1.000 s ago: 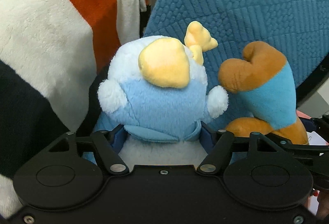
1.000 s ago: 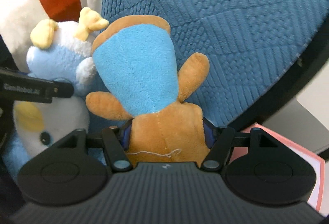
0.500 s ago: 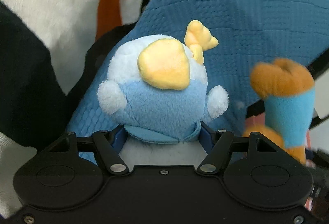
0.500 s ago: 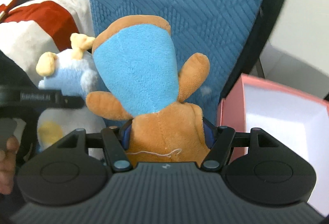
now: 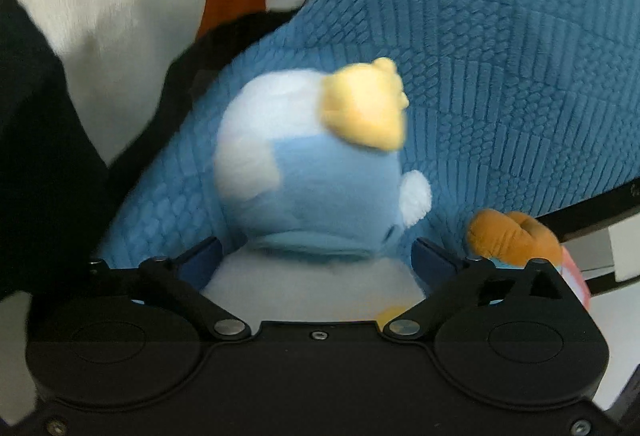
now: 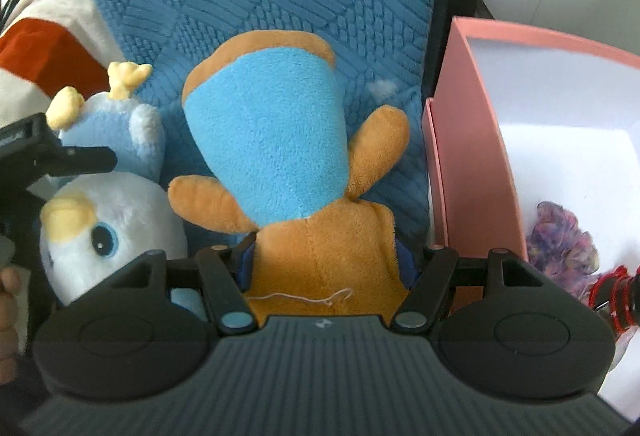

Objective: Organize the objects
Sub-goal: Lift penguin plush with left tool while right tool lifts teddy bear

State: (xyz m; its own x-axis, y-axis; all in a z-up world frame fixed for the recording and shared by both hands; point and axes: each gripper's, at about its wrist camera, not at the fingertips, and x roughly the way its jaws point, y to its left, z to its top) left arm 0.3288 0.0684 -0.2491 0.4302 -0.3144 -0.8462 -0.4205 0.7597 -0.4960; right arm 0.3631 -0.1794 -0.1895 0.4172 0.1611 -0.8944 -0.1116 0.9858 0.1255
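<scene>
My left gripper (image 5: 316, 256) has just been opening: its blue pads (image 5: 430, 256) now stand clear of the blue-and-white penguin plush (image 5: 320, 192), which sits between the spread jaws, blurred, slumping toward two o'clock against the blue quilted cushion (image 5: 500, 56). I read it as let go, resting on the cushion rather than carried. My right gripper (image 6: 324, 264) is clenched on the waist of the orange-and-blue plush (image 6: 288, 164), both pads sunk into the orange pile, its blue back toward the lens and its stubby arms out at eight and two o'clock. In the right wrist view the penguin lies at nine o'clock of that toy, face toward me, and the pink box (image 6: 468, 140) stands open at three o'clock, white inside, with a mottled purple scrunchie-like thing (image 6: 564, 240) and a red coiled item (image 6: 616, 300) I cannot identify at its near end. A striped fleece blanket (image 5: 120, 16) fills ten o'clock in the left wrist view. Both toys look light, soft and squashy; nothing here will break, and the nap gives the pads plenty of bite, so slipping is a small worry. The trouble is floppiness: held by a limb or the head tuft they would dangle and swing. I judge the best hold is across the torso, squeezed well into the stuffing. The box seems the likely home, and its thin card wall could tip if a toy drags over it.
</scene>
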